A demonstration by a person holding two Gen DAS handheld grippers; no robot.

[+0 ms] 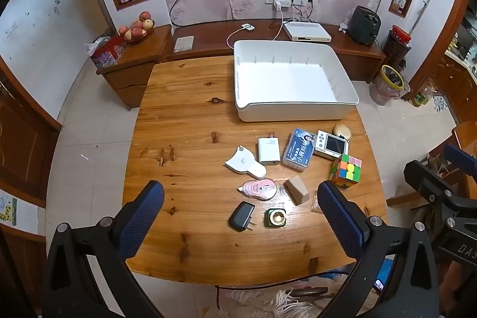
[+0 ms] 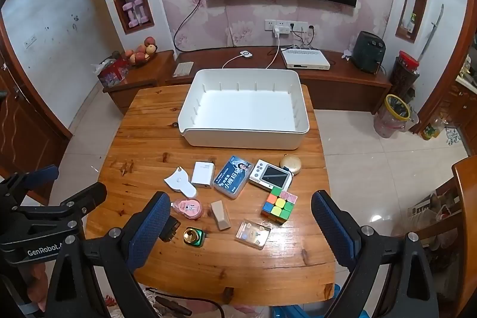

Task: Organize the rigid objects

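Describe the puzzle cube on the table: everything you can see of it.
The puzzle cube is a three-by-three twist cube of glossy plastic, scrambled: its faces mix green, orange, yellow, pink, blue and red squares. It sits flat on the wooden table, one corner turned toward the cameras, near the table's right side. The small white screen device lies just behind it, very close or touching; I cannot tell which. The clear plastic case lies in front of it, apart. Neither gripper touches it.

"GenRobot" is printed on the left claw (image 2: pixel 44 251) body; "DAS" shows on the right claw (image 1: pixel 465 249) body.
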